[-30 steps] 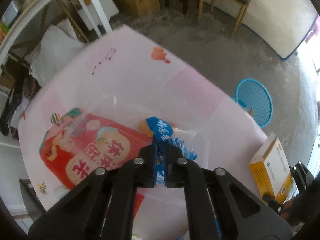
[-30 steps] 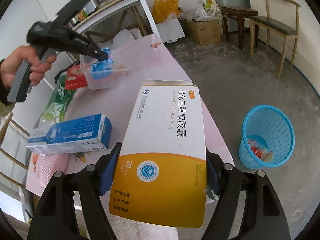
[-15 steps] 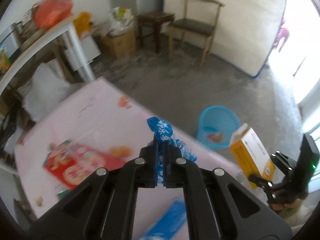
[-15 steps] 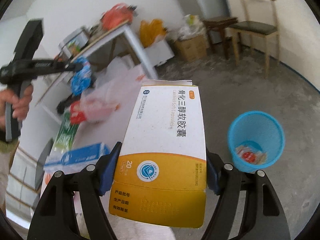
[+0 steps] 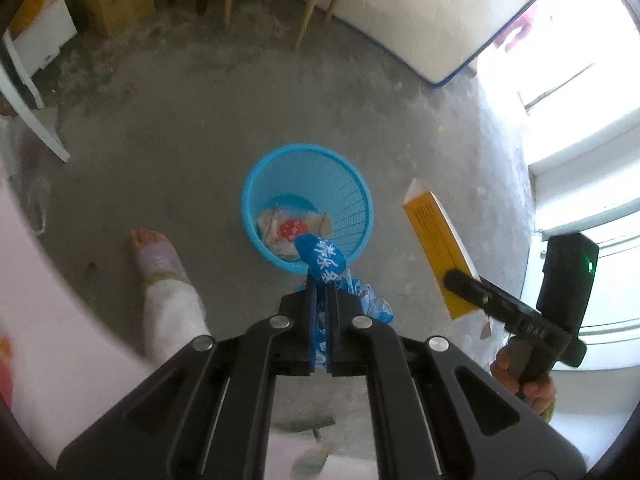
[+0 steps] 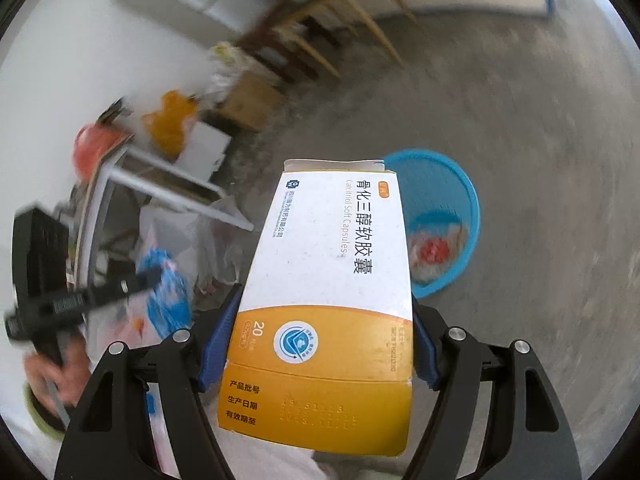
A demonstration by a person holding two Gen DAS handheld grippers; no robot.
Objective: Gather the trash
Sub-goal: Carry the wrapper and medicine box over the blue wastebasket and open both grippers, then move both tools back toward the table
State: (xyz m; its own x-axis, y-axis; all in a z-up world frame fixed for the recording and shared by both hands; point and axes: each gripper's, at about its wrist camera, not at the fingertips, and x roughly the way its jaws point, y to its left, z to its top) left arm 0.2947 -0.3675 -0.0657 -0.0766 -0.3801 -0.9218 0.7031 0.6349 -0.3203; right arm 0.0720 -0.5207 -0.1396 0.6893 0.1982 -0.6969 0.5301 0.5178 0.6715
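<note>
Left tongs point(image 5: 320, 284) pinch a blue wrapper point(image 5: 322, 262), right tongs point(image 6: 320, 320) clamp a medicine box point(image 6: 328, 280); blue basket point(image 5: 352, 184) holds wrappers.

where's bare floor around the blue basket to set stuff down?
Bare grey concrete floor lies beyond the round blue mesh plastic basket, toward the wooden chair legs, and on its right toward the bright doorway. Crowded on its left: a slippered foot and the pink-covered table edge.
</note>
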